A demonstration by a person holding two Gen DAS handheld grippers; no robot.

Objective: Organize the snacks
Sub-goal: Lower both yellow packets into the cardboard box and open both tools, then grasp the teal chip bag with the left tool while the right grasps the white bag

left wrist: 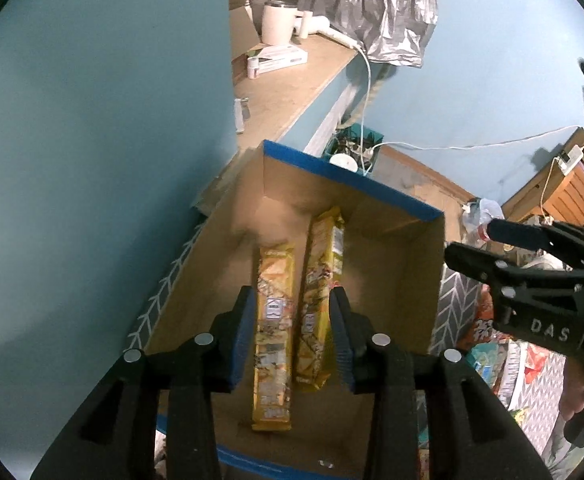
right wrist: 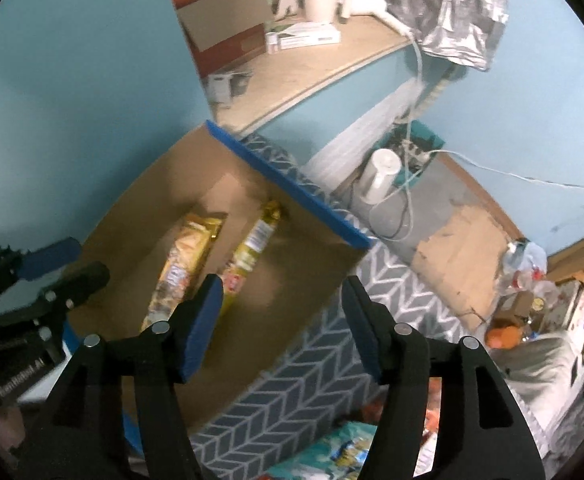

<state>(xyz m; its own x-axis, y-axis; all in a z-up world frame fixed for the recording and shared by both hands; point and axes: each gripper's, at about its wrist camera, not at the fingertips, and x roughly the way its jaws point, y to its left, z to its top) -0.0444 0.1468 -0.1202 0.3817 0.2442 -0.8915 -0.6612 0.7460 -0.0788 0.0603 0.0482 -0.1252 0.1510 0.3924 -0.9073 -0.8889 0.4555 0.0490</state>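
Note:
A cardboard box with a blue taped rim (left wrist: 356, 184) (right wrist: 288, 184) sits on a chevron-patterned surface. Two long yellow snack packs lie side by side on its floor: one on the left (left wrist: 274, 336) (right wrist: 184, 268), one on the right (left wrist: 322, 292) (right wrist: 252, 248). My left gripper (left wrist: 292, 320) is open above the box, its fingers straddling both packs and holding nothing. My right gripper (right wrist: 284, 312) is open and empty over the box's right edge; it also shows in the left wrist view (left wrist: 504, 248). The left gripper's side shows in the right wrist view (right wrist: 56, 272).
A wooden shelf (left wrist: 284, 92) behind the box holds mugs, a flat white box and a silver foil bag (left wrist: 376, 8). More snack packets (right wrist: 340, 448) lie on the grey chevron cloth (right wrist: 276, 412) to the right of the box. A white canister (right wrist: 380, 176) and cables stand behind it.

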